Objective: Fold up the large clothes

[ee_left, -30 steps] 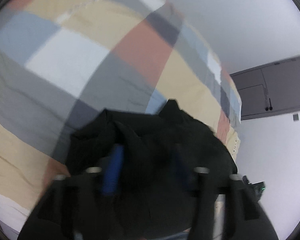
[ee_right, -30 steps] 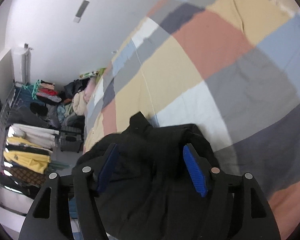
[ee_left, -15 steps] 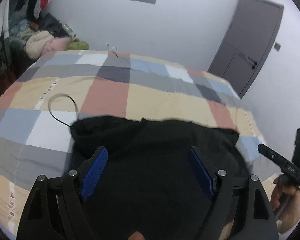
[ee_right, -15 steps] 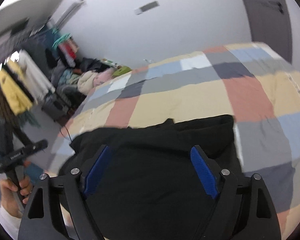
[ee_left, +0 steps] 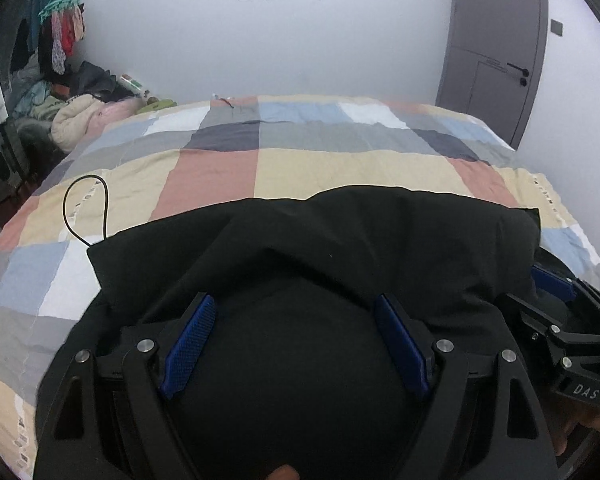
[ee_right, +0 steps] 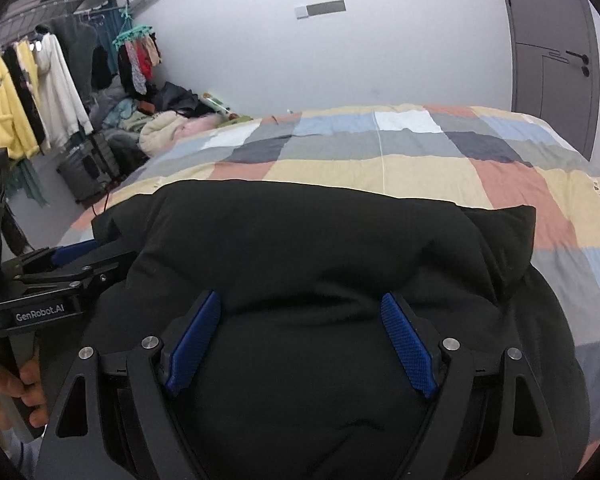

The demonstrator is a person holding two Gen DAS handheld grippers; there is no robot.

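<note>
A large black garment [ee_left: 340, 240] lies spread across the near end of a bed with a patchwork cover [ee_left: 212, 176]. My left gripper [ee_left: 296, 300] stands open low over the garment's near part, and dark cloth bulges up between its blue pads [ee_left: 188, 340]. In the right wrist view the garment [ee_right: 300, 232] fills the foreground, with my right gripper [ee_right: 300, 296] open over it in the same way. Each gripper shows in the other's view: the right gripper [ee_left: 556, 292] at the garment's right edge, the left gripper [ee_right: 72, 256] at its left edge.
A black cable loop [ee_left: 86, 200] lies on the cover left of the garment. Heaped clothes [ee_left: 80, 116] sit beyond the bed's far left corner, beside a rack of hanging clothes [ee_right: 32, 92] and a suitcase [ee_right: 84, 164]. A grey door [ee_left: 496, 60] stands at the far right. A hand [ee_right: 4, 380] holds the left gripper's handle.
Both wrists rolled from a tilted view to level and came down toward the bed. Both grippers' jaws widened. The garment, bunched between the fingers before, now lies spread out on the cover.
</note>
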